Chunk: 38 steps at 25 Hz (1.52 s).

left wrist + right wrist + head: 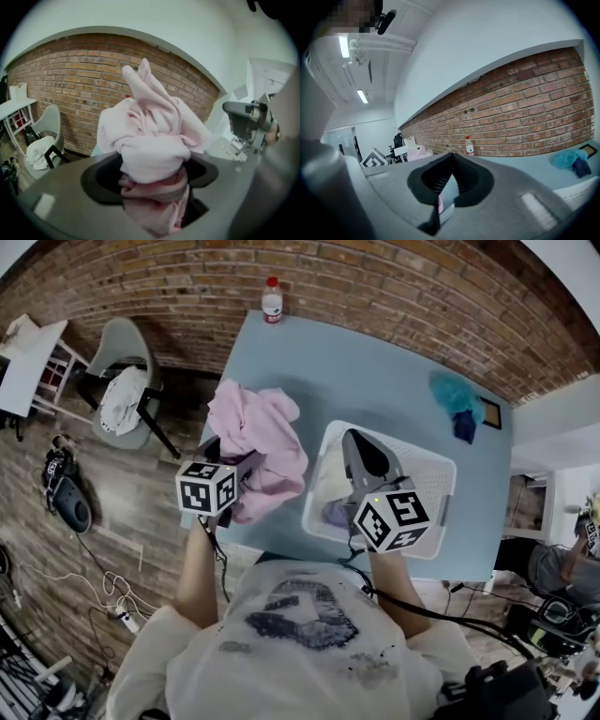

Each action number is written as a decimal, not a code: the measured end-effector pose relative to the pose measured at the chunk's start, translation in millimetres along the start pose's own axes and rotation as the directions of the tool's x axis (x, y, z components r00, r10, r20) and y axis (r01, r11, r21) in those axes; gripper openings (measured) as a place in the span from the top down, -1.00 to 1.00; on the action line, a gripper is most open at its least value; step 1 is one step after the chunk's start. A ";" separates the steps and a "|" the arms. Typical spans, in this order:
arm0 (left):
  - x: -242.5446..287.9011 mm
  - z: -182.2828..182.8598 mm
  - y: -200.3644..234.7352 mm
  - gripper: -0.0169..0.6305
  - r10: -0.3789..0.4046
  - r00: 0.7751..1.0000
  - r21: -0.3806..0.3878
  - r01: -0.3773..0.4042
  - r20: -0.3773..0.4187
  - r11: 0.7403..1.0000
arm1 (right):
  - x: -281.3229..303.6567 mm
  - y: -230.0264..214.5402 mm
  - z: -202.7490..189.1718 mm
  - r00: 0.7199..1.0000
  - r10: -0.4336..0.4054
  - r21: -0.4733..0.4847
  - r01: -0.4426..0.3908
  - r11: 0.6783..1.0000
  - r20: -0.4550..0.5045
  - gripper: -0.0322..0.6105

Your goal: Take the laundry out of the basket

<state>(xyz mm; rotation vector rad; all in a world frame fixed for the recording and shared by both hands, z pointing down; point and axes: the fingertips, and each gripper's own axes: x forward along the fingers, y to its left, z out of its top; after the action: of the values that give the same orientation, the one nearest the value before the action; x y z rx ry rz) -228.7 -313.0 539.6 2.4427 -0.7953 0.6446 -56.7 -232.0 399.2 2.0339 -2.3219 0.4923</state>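
The left gripper (246,468) has its fingers (96,180) squeezed on a bunch of pink laundry (261,432), in the middle left of the head view, over the blue surface (375,362) and just beside the white basket (433,467). The right gripper (362,444) is over the basket in the middle right, its fingers shut tight with nothing in them. A bottle (272,301) stands at the top, and a blue cloth (457,399) lies at the upper right.
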 end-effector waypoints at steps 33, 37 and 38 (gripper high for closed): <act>106.1 -102.8 34.6 -0.27 0.055 0.956 -0.005 -0.059 -0.289 0.998 | 25.9 -53.0 -37.9 0.994 -0.062 0.077 0.069 0.995 -0.094 0.91; 112.6 -111.6 32.8 -0.28 0.056 0.951 0.008 -0.056 -0.303 0.998 | 22.7 -54.6 -38.3 0.994 -0.063 0.081 0.070 0.994 -0.094 0.91; 113.4 -112.7 33.0 -0.29 0.060 0.951 0.012 -0.059 -0.303 0.998 | 21.5 -55.0 -38.4 0.994 -0.064 0.081 0.071 0.994 -0.094 0.91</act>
<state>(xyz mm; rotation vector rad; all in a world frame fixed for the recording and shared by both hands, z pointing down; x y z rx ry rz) -199.7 -317.7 700.2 2.2519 -0.7428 1.0158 -14.1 -249.1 452.7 2.0707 -2.2091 0.6760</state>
